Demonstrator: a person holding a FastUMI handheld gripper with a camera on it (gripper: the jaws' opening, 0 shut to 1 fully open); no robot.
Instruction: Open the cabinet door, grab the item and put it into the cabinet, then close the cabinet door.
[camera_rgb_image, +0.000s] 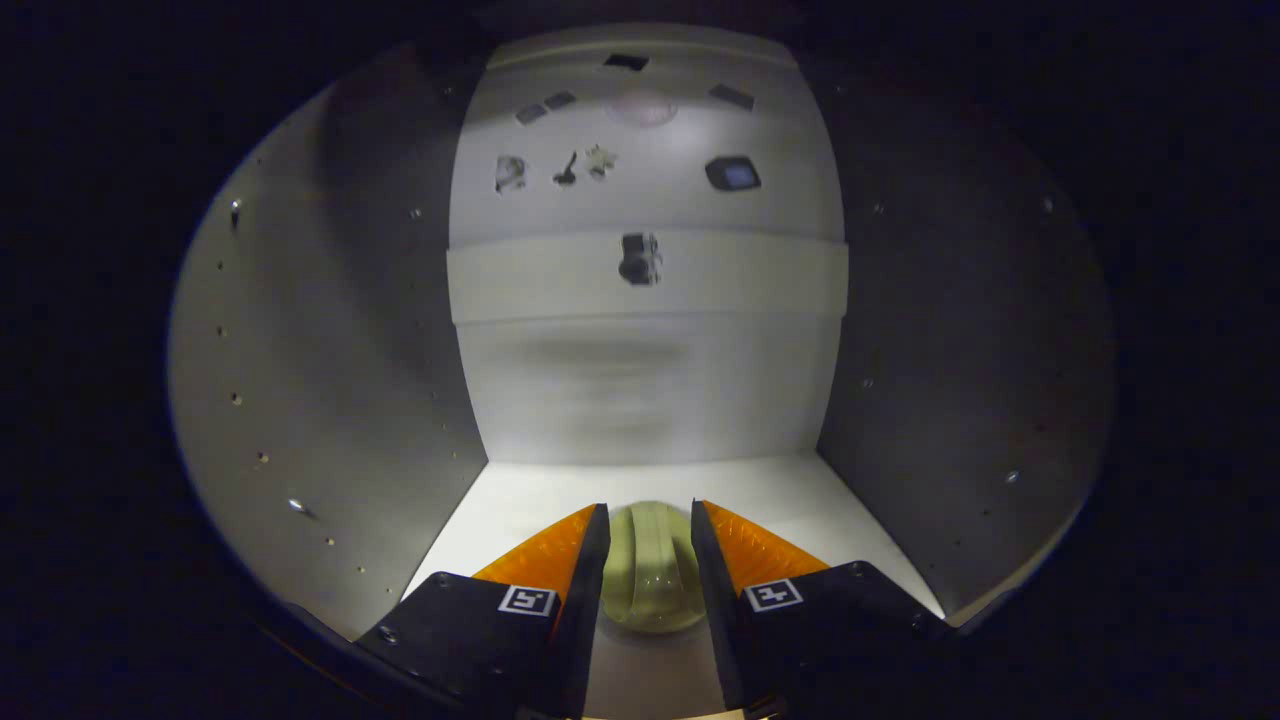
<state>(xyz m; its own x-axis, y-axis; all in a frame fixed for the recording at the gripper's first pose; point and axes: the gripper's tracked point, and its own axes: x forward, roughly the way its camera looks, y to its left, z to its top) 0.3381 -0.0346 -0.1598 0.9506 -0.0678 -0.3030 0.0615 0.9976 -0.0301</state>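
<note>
In the gripper view, low in the frame, I had the tool (650, 525) narrowly open with the pale green rounded item (648, 580) between its fingers, apparently gripped, just above the cabinet floor (760, 490). I judged an early release could let that rounded item roll. Pale side walls (330, 400) and a back panel (650, 390) enclosed everything.

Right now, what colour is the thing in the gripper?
Pale yellowish-green, seen in the gripper view: the item sits between the fingers.

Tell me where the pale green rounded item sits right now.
The pale green rounded item sits between the tongs on the white cabinet floor, inside the cabinet.
</note>
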